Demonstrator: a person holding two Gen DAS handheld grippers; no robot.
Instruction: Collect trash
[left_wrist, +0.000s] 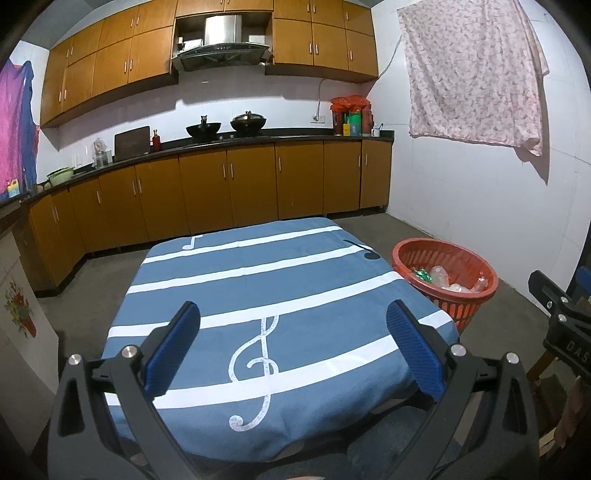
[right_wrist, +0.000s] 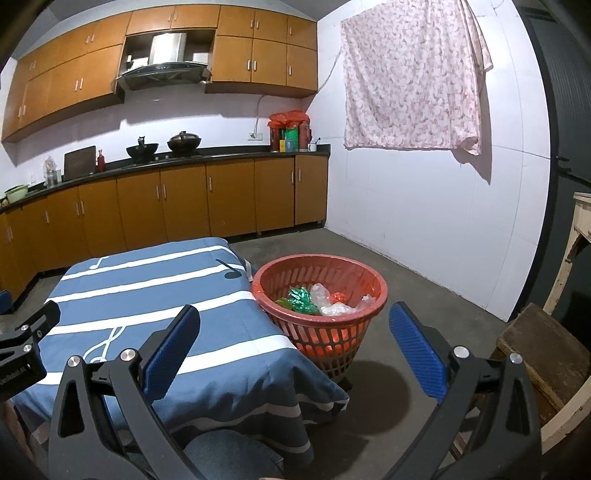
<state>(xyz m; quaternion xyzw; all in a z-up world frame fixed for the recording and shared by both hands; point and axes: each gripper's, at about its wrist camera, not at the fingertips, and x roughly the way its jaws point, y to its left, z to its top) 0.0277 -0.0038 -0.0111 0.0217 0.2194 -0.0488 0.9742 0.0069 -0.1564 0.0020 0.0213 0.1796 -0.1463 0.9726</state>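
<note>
Left tongs spread wide above the counter, nothing between the blue pads. Right tongs likewise wide apart and holding nothing, hovering past the counter's right edge near the red basket. Basket standing on the floor, just beside the counter's far right corner. Trash lying inside the basket: crumpled green wrapper, clear plastic, a bit of orange. Blue striped cloth with music notes draped over the counter.
</note>
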